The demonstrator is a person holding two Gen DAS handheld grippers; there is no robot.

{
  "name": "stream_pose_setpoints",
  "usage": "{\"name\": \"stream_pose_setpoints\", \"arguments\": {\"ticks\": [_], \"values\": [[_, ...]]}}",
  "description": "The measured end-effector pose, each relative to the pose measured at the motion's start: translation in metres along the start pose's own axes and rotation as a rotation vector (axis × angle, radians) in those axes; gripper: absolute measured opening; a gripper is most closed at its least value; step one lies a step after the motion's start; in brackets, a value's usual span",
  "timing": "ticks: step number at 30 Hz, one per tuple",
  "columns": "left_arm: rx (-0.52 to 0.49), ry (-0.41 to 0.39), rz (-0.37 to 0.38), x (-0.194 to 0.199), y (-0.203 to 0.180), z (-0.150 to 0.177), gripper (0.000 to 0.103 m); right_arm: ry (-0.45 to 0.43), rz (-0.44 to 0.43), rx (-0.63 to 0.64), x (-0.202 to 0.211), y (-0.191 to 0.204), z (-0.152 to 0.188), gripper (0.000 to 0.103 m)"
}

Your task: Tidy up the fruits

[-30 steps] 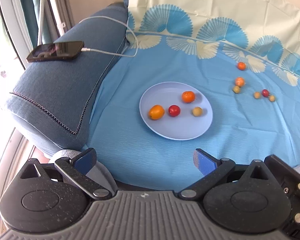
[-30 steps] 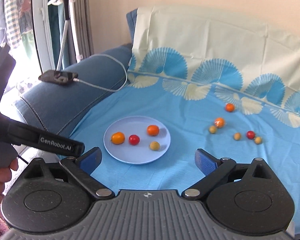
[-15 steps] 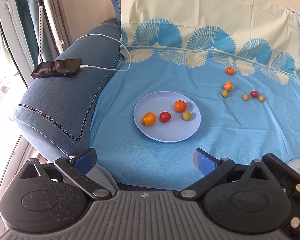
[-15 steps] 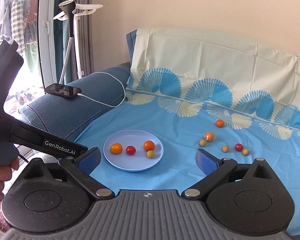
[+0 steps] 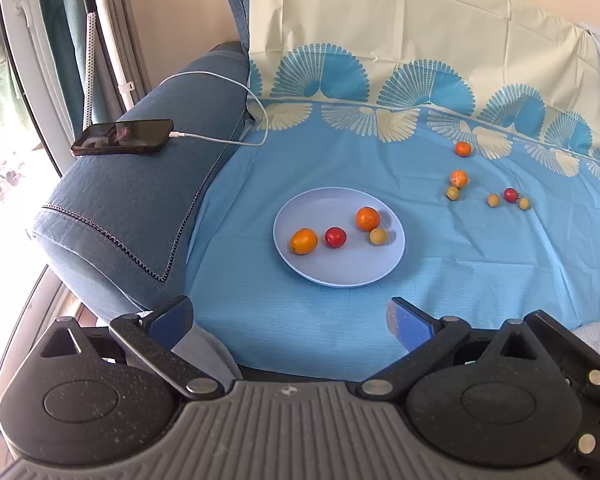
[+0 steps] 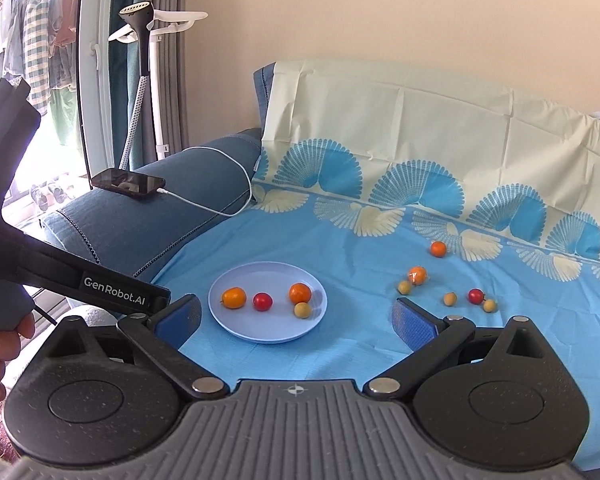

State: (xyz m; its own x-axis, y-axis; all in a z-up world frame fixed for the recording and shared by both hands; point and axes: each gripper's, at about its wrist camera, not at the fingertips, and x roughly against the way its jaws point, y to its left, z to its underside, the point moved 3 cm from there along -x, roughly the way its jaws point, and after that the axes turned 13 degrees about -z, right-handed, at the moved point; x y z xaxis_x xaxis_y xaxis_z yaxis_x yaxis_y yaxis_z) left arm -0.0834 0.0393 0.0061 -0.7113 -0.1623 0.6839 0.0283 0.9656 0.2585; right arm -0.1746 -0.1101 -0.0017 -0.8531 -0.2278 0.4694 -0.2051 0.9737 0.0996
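At the far left a phone (image 5: 122, 137) lay on the blue sofa arm (image 5: 132, 208), its white cable (image 5: 236, 80) trailing toward the seat. Next came the pale blue plate (image 5: 340, 272), resting on the blue patterned sheet (image 5: 460, 280) that covered the sofa seat; it held four fruits in a rough row: an orange one (image 5: 303, 241), a red one (image 5: 335, 237), a second orange one (image 5: 367, 218) and a small yellowish one (image 5: 378, 236) just beside it. Well to the right of the plate, six more fruits lay loose on the sheet: two orange (image 5: 459, 179), three small yellowish (image 5: 493, 200) and one red (image 5: 511, 195). Judged from this, the sorting stood at somewhat under half done, with the loose cluster left to bring over. The left gripper (image 5: 290, 318) hung near the front edge of the seat with its fingers spread wide and nothing between them. The right gripper (image 6: 296, 318) was likewise spread and empty, hanging back from the plate and from the loose fruits.
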Motion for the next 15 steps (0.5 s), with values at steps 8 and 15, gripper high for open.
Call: {"name": "stream_pose_setpoints", "arguments": {"ticks": [8,15], "values": [[-0.002,0.005,0.009,-0.0023,0.0007,0.0009,0.103,0.006,0.002,0.0,-0.0007,0.0011,-0.0008,0.101],[-0.008,0.013,0.011,-0.0059,-0.002,0.0016,0.103,0.017,0.001,-0.01,-0.0037,-0.001,0.0004,0.101]]}}
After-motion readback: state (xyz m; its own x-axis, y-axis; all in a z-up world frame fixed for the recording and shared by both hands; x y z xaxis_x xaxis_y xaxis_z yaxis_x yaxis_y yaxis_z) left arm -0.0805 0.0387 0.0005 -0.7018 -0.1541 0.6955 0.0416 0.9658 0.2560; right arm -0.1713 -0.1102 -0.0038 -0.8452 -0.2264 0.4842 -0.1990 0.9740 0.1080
